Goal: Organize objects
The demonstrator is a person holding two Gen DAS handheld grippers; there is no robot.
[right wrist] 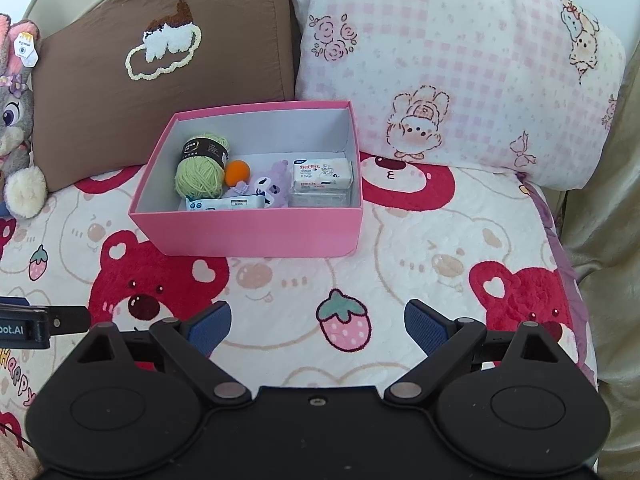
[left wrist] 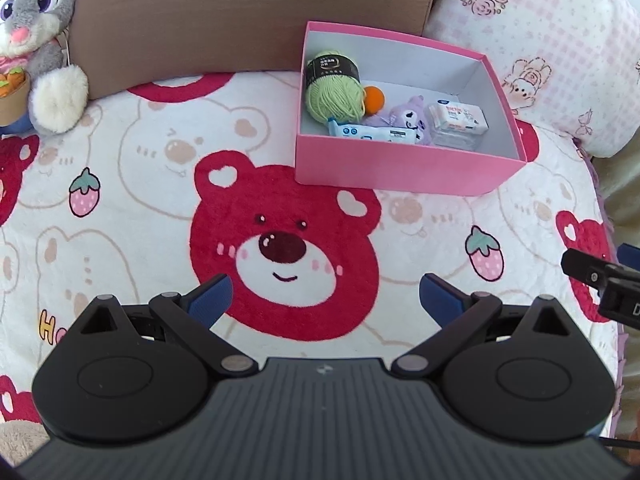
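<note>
A pink box (left wrist: 404,170) (right wrist: 256,232) sits on the bear-print blanket. Inside it lie a green yarn ball (left wrist: 332,92) (right wrist: 200,176), an orange ball (left wrist: 374,99) (right wrist: 237,172), a purple plush toy (left wrist: 410,114) (right wrist: 276,184), a blue-and-white wipes pack (left wrist: 372,133) (right wrist: 226,203) and a white tissue pack (left wrist: 458,118) (right wrist: 322,174). My left gripper (left wrist: 325,298) hovers open over the blanket, nearer than the box, nothing between its fingers. Likewise my right gripper (right wrist: 318,322) is open and holds nothing; its side pokes into the left wrist view's right edge (left wrist: 600,280).
A brown cushion (left wrist: 248,16) (right wrist: 160,60) and a pink checked pillow (left wrist: 540,56) (right wrist: 460,68) lean behind the box. A grey plush rabbit (left wrist: 36,40) (right wrist: 16,120) sits at the far left. The blanket's edge (right wrist: 560,232) runs along the right.
</note>
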